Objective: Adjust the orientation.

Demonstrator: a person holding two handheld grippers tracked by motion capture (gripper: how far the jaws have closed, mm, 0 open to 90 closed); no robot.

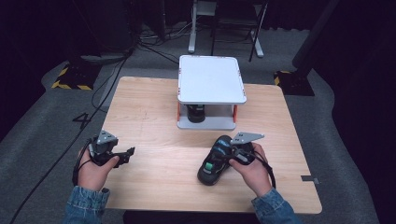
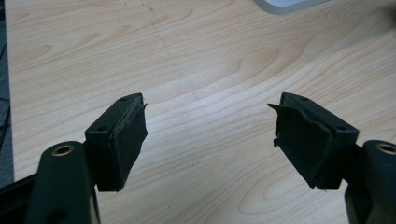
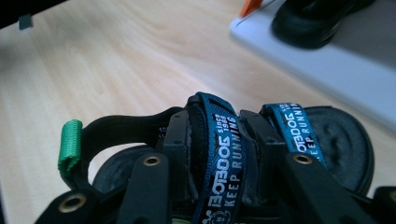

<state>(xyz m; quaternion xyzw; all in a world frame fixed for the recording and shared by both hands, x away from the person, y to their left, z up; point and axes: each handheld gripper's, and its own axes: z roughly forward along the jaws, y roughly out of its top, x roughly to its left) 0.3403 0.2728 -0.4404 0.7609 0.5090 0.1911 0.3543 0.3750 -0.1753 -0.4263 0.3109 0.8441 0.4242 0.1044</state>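
Observation:
A black sandal (image 1: 212, 170) with blue "BOBDOG" straps lies on the wooden table (image 1: 154, 112) at the front right. My right gripper (image 1: 229, 151) is shut on its middle strap (image 3: 224, 140), with one jaw on each side of the webbing. A green pull tab (image 3: 70, 144) marks the sandal's heel loop, and its footbed (image 3: 345, 140) lies below. My left gripper (image 1: 128, 154) hovers over bare wood at the front left. Its pads (image 2: 128, 135) stand wide apart with nothing between them.
A white two-level stand (image 1: 211, 79) with orange posts sits at the middle back of the table. A second dark shoe (image 1: 196, 113) rests on its lower shelf (image 3: 327, 70). Cables and chair legs lie on the floor beyond the table.

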